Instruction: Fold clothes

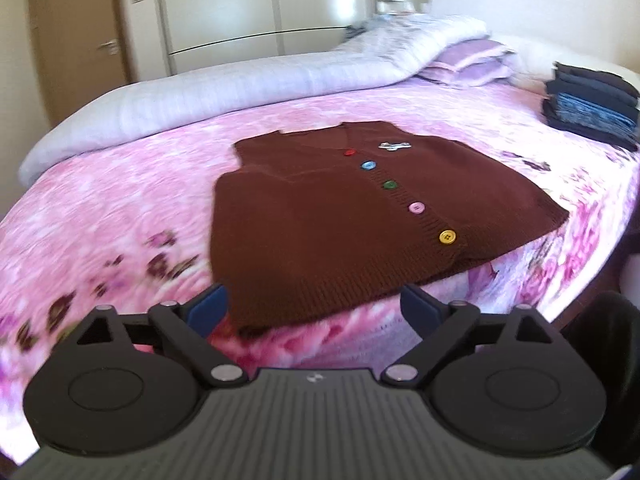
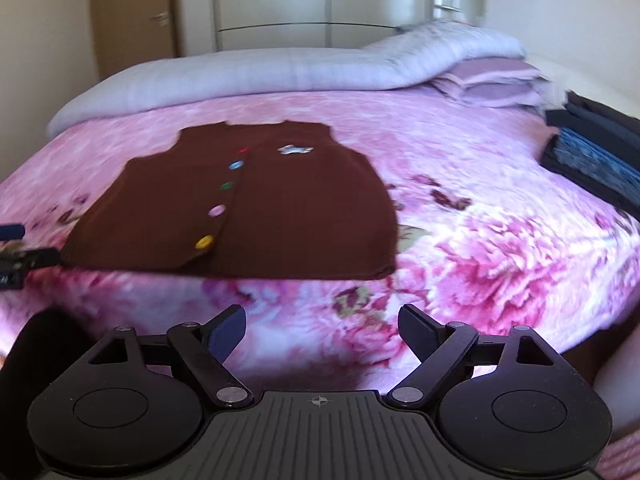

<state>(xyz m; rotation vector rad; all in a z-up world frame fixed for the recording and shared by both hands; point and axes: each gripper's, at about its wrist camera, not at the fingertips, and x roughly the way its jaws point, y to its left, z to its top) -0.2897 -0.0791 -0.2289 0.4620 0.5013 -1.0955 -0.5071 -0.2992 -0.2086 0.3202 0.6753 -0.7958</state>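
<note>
A brown knitted vest with several coloured buttons lies flat, front up, on the pink floral bed cover. It also shows in the right wrist view. My left gripper is open and empty, hovering just over the vest's near hem. My right gripper is open and empty, above the bed cover a little short of the vest's hem. The left gripper's tip shows at the left edge of the right wrist view, beside the vest's lower corner.
A stack of folded dark and blue clothes sits at the bed's right side, also in the right wrist view. A rolled lilac duvet and pillows lie at the far side. A wardrobe and door stand behind.
</note>
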